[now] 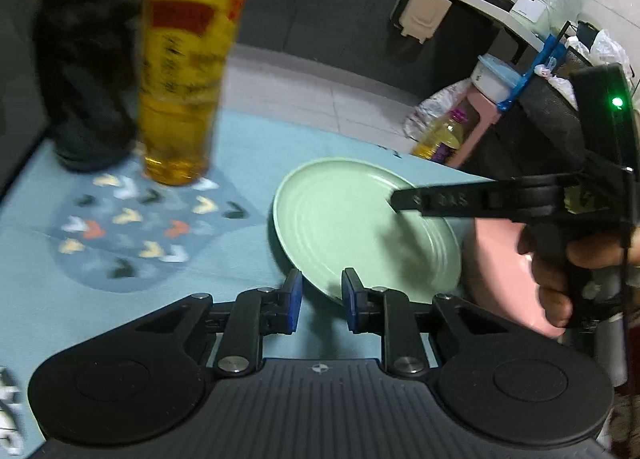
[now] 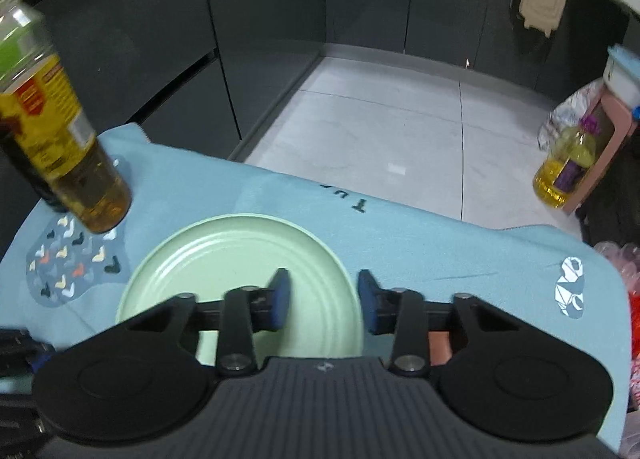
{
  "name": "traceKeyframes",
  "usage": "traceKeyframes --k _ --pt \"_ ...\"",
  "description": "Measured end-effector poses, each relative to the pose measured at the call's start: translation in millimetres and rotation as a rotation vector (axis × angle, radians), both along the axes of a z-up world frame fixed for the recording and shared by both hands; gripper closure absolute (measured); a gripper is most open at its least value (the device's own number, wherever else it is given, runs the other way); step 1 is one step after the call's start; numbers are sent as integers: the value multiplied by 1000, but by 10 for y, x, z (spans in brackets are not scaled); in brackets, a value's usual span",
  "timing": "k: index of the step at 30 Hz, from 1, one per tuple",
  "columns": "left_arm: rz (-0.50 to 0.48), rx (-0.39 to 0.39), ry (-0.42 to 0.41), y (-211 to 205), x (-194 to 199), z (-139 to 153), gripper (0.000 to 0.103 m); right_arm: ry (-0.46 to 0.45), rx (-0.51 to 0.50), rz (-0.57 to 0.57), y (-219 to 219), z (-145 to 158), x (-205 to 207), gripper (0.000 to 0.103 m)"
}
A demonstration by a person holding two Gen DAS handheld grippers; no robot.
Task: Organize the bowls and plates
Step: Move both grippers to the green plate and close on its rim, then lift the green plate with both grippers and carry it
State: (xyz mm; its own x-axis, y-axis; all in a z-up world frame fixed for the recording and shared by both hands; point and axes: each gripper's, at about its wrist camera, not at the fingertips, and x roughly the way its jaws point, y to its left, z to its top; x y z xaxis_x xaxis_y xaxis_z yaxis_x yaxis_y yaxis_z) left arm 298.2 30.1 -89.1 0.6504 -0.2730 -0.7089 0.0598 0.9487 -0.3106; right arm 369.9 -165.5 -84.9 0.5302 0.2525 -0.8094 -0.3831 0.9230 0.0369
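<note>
A pale green plate (image 1: 360,227) lies flat on the light blue cloth; it also shows in the right wrist view (image 2: 240,271). My left gripper (image 1: 320,299) is open and empty, its blue pads at the plate's near rim. My right gripper (image 2: 323,297) is open and empty, low over the plate's right part; its black finger (image 1: 432,201) reaches over the plate from the right in the left wrist view. A pink bowl or plate (image 1: 504,279) sits right of the green plate, partly hidden by the right gripper and hand.
A yellow oil bottle (image 1: 184,75) and a dark bottle (image 1: 84,75) stand at the cloth's far left, by a patterned patch (image 1: 132,227). The table edge (image 2: 400,203) drops to a grey floor. Another oil bottle (image 2: 568,163) and a pink stand (image 2: 612,127) sit on the floor.
</note>
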Motion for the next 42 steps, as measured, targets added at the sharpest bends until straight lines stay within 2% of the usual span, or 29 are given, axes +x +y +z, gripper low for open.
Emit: traceKeyframes --k 8,12,18,29,42 --pt "109 -3 6 594 -468 73 84 38 69 116 301 152 -568 87" --pt "171 -32 7 874 -749 84 84 63 107 160 449 215 -799 87" --pt "207 -51 -26 1121 -1122 97 84 96 138 202 617 287 -1055 87" --pt "236 -52 -48 1251 -1435 67 83 112 148 228 773 283 -1404 87" --pt "235 -62 -36 1282 -1534 -31 83 126 154 221 804 249 -1532 86"
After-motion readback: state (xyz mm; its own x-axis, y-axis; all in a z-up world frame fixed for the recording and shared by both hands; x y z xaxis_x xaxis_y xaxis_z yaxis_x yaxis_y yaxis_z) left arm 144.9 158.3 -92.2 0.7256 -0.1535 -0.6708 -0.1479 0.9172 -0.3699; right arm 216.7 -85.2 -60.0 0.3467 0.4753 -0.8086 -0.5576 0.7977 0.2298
